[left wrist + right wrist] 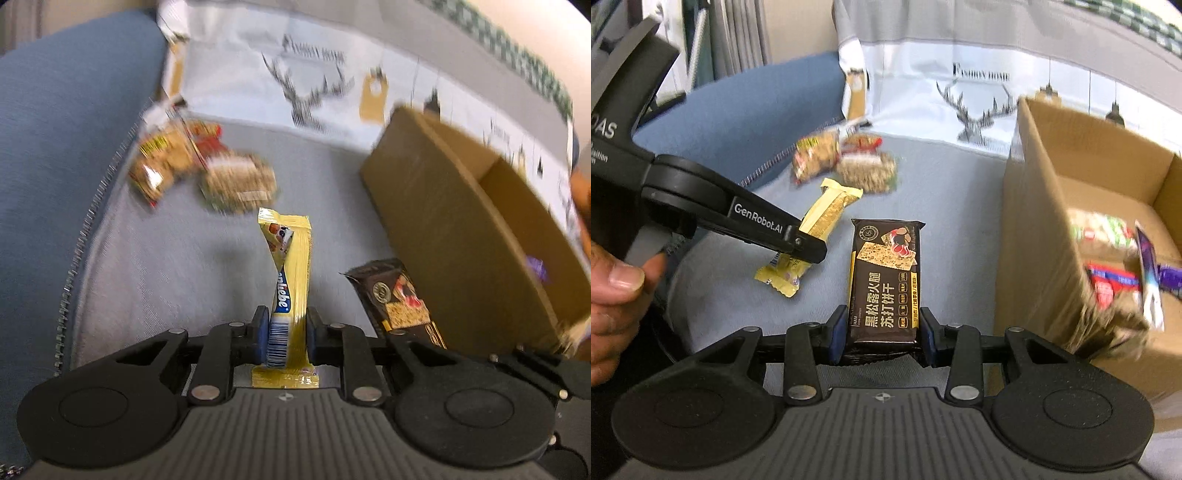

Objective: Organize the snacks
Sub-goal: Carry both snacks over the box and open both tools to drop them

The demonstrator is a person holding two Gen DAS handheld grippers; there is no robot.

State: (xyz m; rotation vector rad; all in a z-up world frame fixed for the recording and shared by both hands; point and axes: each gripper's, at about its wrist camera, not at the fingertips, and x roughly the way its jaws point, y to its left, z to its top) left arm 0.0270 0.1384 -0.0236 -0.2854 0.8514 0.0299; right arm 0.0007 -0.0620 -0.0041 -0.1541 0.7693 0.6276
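My left gripper is shut on a yellow snack bar, which stands up off the grey cushion between the blue pads. From the right wrist view that same yellow bar hangs in the left gripper above the cushion. My right gripper is shut on the near end of a dark brown cracker pack, seen also in the left wrist view as the dark pack beside the box. An open cardboard box on the right holds several snack packs.
Two more snack packs lie farther back on the grey cushion. A blue sofa arm rises on the left. A white printed cloth covers the back. A person's hand holds the left gripper.
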